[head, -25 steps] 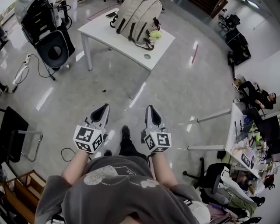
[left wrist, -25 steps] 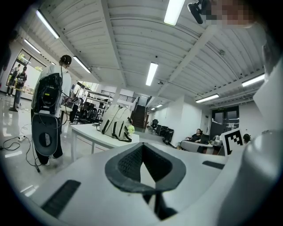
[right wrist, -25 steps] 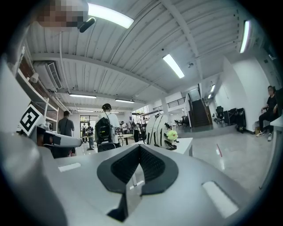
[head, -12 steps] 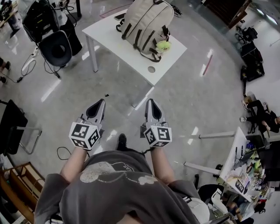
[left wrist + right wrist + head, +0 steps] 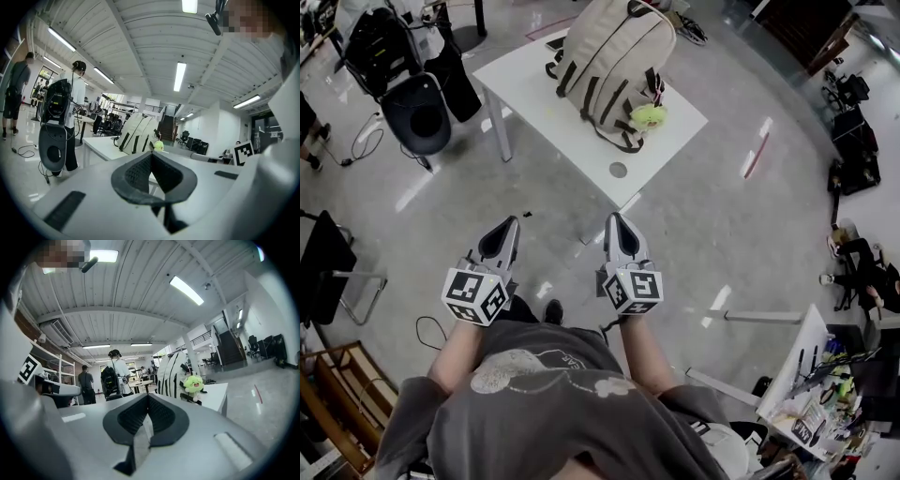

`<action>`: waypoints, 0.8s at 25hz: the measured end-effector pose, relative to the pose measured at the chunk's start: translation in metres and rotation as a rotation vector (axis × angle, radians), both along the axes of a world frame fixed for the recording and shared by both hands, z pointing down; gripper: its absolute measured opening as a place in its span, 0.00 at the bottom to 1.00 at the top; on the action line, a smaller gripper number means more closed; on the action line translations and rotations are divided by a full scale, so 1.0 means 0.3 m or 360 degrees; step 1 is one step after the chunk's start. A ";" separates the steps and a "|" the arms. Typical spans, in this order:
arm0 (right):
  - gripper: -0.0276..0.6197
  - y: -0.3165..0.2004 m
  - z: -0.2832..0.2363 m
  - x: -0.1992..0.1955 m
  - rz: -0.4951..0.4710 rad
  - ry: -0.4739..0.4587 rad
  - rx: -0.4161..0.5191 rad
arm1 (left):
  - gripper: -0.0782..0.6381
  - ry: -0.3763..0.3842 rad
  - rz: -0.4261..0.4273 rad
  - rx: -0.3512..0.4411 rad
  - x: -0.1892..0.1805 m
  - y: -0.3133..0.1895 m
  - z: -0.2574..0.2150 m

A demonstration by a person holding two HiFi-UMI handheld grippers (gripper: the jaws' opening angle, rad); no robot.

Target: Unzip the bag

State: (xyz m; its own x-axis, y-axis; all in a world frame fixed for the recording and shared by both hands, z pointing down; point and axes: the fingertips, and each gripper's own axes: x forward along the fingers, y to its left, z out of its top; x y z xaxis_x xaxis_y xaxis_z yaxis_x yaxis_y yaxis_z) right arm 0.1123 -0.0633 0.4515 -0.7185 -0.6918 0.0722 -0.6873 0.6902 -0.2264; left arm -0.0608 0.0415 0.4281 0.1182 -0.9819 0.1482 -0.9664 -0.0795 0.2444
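A beige backpack (image 5: 614, 61) with dark straps lies on a white table (image 5: 534, 89) ahead, a small yellow-green plush toy (image 5: 651, 116) hanging at its near side. The backpack (image 5: 135, 136) stands far off in the left gripper view, and the backpack (image 5: 172, 373) and plush toy (image 5: 193, 383) show in the right gripper view. My left gripper (image 5: 508, 225) and right gripper (image 5: 613, 221) are held side by side over the floor, well short of the table. Both are shut with nothing between the jaws.
A black chair (image 5: 417, 112) and a rig with cables stand left of the table. A dark chair (image 5: 323, 272) and wooden shelf (image 5: 333, 394) sit at my left. A cluttered desk (image 5: 811, 394) is at lower right. People stand far off at left (image 5: 18, 89).
I have walked closer to the table: the backpack and table have come nearer and lower in the head view. Both grippers keep their pose, still shut.
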 end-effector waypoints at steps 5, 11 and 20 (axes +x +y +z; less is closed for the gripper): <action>0.04 -0.088 0.025 -0.029 -0.0019 0.0018 -0.0021 | 0.12 -0.0060 0.0013 0.0000 -0.026 -0.105 0.002; 0.04 -0.214 0.046 -0.061 0.0035 0.0130 0.0042 | 0.12 -0.0022 0.0022 -0.0036 -0.104 -0.262 0.064; 0.04 -0.496 0.069 -0.201 0.0152 0.0189 0.0049 | 0.12 -0.0044 0.0218 0.0006 -0.182 -0.615 0.073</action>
